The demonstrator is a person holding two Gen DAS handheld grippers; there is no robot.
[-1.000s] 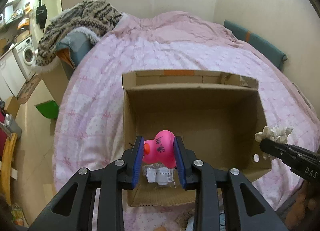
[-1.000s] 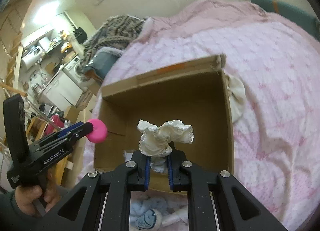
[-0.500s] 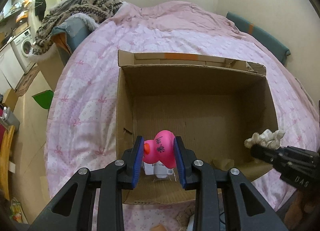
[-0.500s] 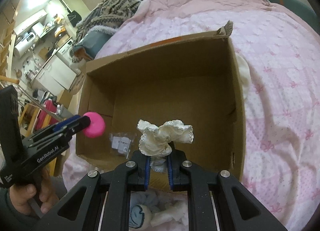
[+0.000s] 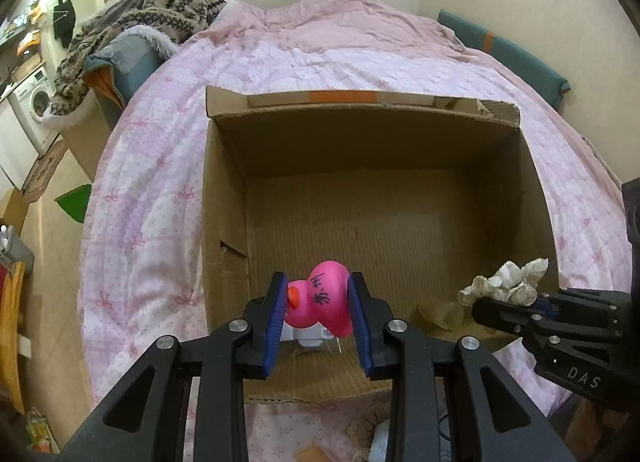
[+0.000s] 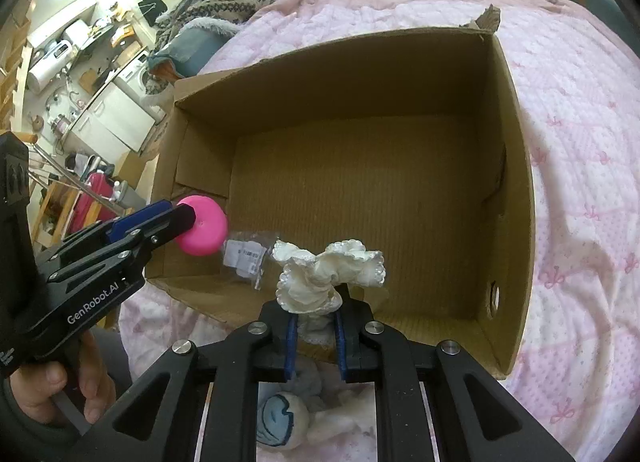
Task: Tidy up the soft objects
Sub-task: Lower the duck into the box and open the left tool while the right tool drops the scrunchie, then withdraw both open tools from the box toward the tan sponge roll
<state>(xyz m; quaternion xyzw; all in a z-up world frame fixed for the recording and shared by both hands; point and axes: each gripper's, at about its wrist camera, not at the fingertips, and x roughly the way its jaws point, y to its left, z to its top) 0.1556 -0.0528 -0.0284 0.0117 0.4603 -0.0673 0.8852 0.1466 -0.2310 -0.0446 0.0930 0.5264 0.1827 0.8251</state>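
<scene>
One smooth rubber duck point(image 5: 320, 298), ruffled scrunchie point(image 6: 328, 274)

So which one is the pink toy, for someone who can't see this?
Find the open cardboard box on the pink bed. Over its near left corner, the left gripper pinches the pink duck: glossy, orange-beaked, with black writing, unlike the white frilly cloth beside it.

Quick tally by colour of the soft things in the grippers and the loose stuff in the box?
Pink: 1, the rubber duck in the left gripper
White: 1, the frilly cloth in the right gripper
Clear: 1, a plastic packet on the cardboard box floor
Total: 3
</scene>
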